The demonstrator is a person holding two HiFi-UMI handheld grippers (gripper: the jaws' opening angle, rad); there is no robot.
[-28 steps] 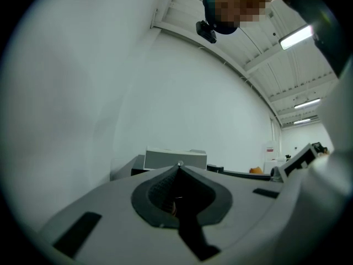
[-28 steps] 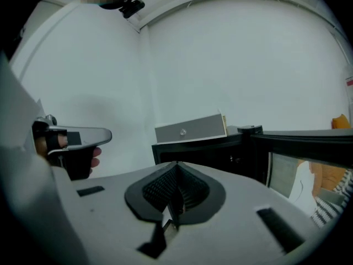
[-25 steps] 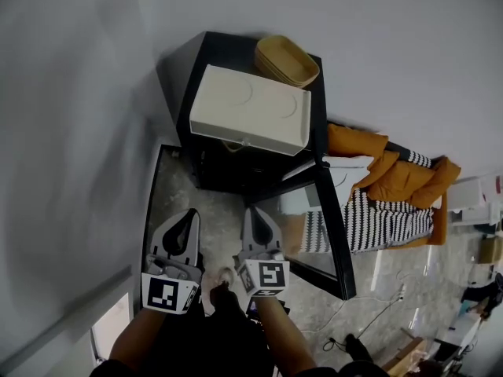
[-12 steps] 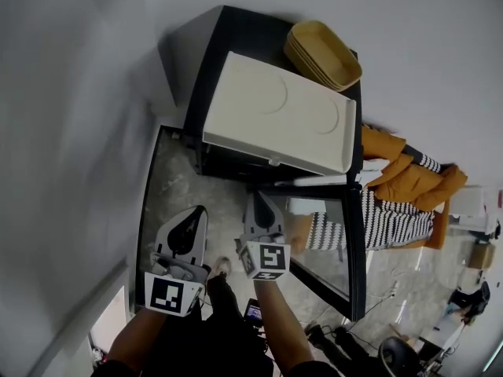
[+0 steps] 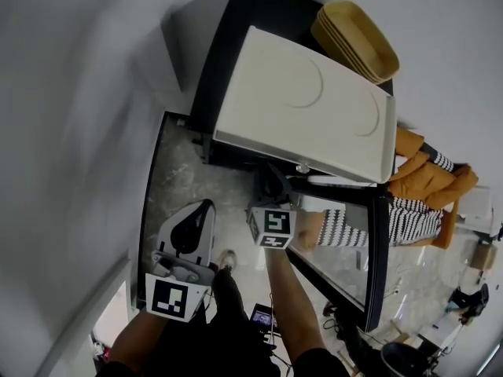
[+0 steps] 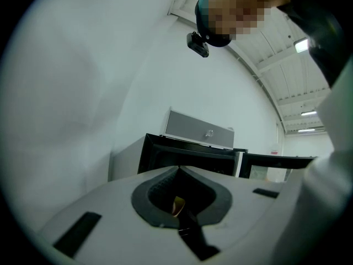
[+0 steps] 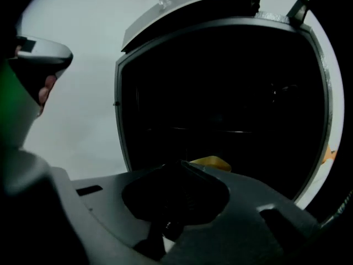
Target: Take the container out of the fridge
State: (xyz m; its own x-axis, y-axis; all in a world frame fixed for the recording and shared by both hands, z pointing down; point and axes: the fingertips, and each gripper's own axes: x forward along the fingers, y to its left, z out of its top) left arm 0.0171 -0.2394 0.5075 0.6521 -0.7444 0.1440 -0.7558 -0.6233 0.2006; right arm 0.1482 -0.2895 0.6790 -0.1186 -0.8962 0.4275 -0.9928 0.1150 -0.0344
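The fridge [image 5: 206, 69] is a low black cabinet standing against a pale wall, with its glass door [image 5: 378, 267] swung open to the person's right. A white box [image 5: 302, 112] lies on top of it, with stacked yellow trays [image 5: 355, 39] behind the box. The right gripper [image 7: 179, 164] is held at the fridge opening, jaws pressed together with nothing between them. The container [image 7: 213, 162], yellow, sits low inside the dark interior, just past the right gripper's tips; contact between them cannot be determined. The left gripper [image 5: 201, 214] is held lower and to the left, well apart from the cabinet. Its jaws are also together and empty, pointing towards the fridge front.
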